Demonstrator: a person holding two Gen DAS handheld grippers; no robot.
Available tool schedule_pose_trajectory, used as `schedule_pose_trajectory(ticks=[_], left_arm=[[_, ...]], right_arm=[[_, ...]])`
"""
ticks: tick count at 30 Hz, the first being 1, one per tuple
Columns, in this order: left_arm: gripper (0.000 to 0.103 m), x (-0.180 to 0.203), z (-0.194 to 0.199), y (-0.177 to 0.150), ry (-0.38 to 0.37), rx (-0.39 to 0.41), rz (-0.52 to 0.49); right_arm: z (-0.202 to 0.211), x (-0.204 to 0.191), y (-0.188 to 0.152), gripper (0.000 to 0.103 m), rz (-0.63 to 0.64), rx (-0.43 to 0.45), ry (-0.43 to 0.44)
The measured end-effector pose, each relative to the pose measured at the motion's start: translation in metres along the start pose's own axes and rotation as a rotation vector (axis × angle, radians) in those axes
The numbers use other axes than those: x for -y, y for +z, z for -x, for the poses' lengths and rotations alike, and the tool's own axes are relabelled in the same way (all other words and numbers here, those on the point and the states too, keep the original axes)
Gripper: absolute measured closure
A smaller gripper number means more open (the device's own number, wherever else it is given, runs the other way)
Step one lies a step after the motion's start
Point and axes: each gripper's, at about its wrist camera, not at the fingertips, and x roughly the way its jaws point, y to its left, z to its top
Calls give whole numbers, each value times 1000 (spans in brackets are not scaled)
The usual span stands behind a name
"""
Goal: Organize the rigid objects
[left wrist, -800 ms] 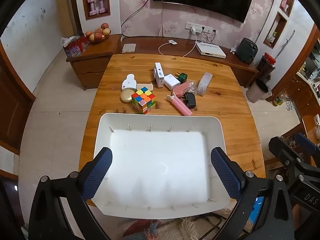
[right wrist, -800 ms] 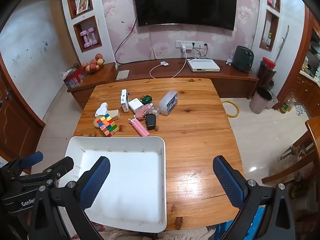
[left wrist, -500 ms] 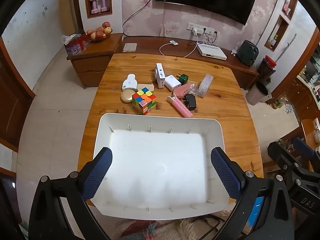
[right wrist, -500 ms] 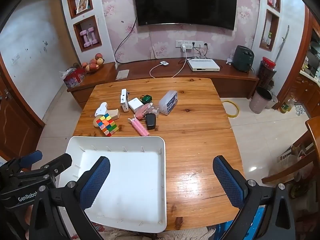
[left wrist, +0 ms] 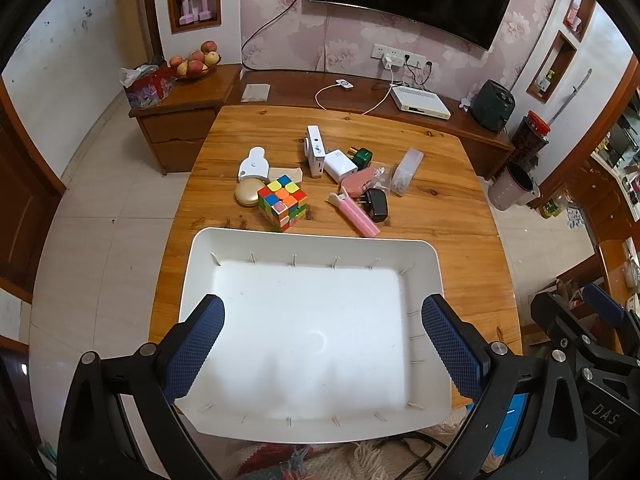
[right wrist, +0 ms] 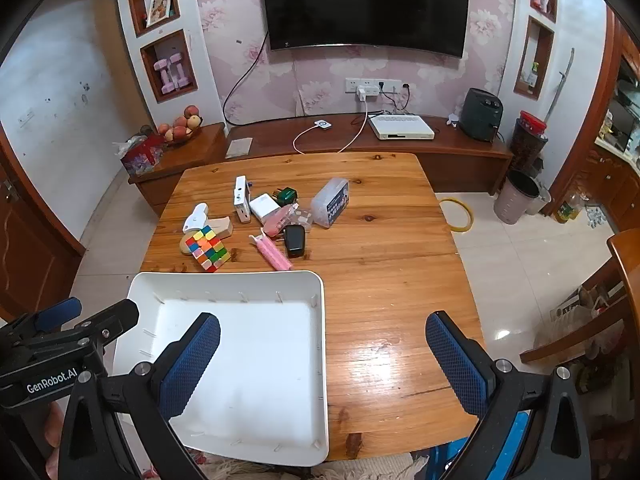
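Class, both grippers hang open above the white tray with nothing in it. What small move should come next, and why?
Probably reach the left gripper forward to the puzzle cube. It sits just beyond the white tray, nearest its far rim, with nothing on top, and the fingers are already spread wide.

I see white tray (left wrist: 434,264), multicoloured cube (left wrist: 282,201), pink stick (left wrist: 354,213), black plug (left wrist: 377,204), orange-brown wood-grain tabletop (right wrist: 384,248), blue textured gripper pads (left wrist: 450,350).
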Motion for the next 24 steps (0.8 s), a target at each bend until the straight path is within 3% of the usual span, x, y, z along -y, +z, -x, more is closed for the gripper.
schedule_pose_trajectory(ticks=[24], left_arm=[[4,-6,-4,3,-7,-4,5]], right_arm=[[2,0,1,0,1,-2,-32]])
